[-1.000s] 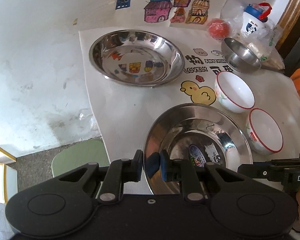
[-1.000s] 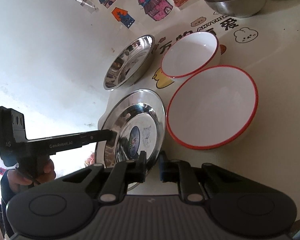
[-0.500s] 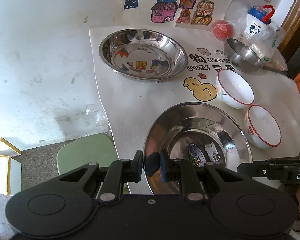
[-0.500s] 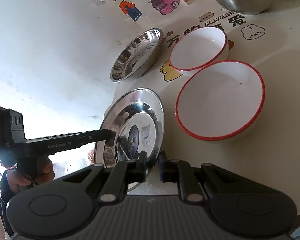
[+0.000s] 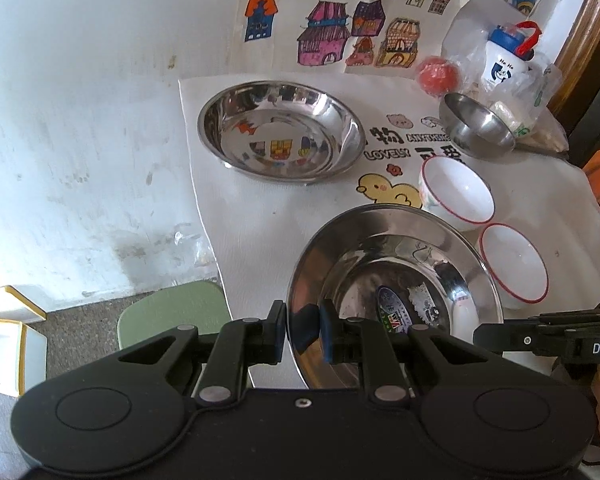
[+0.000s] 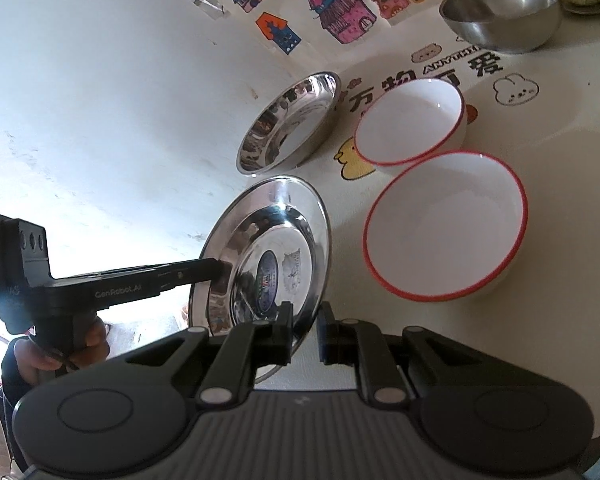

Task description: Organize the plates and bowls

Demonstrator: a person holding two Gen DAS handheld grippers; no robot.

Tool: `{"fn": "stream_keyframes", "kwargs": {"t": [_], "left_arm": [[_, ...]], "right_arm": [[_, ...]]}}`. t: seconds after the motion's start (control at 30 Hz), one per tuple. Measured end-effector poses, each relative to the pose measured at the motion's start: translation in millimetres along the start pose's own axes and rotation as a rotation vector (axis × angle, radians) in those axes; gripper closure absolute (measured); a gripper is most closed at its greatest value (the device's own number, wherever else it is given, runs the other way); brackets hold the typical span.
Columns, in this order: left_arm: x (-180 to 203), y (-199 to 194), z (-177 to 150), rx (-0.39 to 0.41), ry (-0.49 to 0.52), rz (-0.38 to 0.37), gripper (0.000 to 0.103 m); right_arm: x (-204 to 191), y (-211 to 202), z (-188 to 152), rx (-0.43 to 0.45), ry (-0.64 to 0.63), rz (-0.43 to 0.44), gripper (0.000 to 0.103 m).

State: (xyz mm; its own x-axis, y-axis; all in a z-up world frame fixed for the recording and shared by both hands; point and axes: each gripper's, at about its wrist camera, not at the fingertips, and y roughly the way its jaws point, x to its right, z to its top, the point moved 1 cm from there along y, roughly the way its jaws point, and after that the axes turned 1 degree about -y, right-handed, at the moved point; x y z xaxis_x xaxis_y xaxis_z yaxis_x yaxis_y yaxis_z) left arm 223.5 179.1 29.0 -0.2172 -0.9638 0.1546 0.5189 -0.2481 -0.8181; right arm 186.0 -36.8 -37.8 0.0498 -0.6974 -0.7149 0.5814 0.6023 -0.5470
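A flat steel plate [image 5: 396, 272] with a sticker in its middle hangs tilted over the table's near left corner. My left gripper [image 5: 302, 332] is shut on its left rim. My right gripper [image 6: 305, 330] is shut on its near rim [image 6: 268, 256]. Farther back a deeper steel plate [image 5: 280, 132] rests on the white printed cloth [image 5: 260, 220]. Two white bowls with red rims stand right of the held plate, the far one [image 5: 456, 192] and the near one [image 5: 514, 264]. A small steel bowl [image 5: 476, 128] sits behind them.
A red ball [image 5: 438, 76], a child's cup with a blue lid [image 5: 504, 60] and a plastic bag crowd the back right corner. The white wall with house drawings [image 5: 332, 36] borders the table. A green stool [image 5: 168, 316] stands below the table's left edge.
The held plate has lifted slightly with both grippers still on it. In the left wrist view the far plate and bowls have slid down and right.
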Motion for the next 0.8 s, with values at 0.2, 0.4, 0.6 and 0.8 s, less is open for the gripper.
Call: {"fn": "stream_keyframes", "kwargs": {"t": [0.2,0.4,0.6,0.8], "left_arm": [[1,-4,2,0.017,-0.003,0.005,0.084],[0,-10,7,0.037,-0.019,0.006,0.085],[0,-16,21,0.072,-0.025,0.019,0.085],[-7,-13,44,0.091,-0.046,0.022,0.085]], "right_arm": [[2,-2,0,-0.002,-0.01,0.009,0.09],[-1,-3,8,0.008,-0.038,0.011,0.09],[-6,-1,25,0.016,-0.076,0.001,0.09],[-5,10,56,0.017,-0.091,-0.016,0.09]]}}
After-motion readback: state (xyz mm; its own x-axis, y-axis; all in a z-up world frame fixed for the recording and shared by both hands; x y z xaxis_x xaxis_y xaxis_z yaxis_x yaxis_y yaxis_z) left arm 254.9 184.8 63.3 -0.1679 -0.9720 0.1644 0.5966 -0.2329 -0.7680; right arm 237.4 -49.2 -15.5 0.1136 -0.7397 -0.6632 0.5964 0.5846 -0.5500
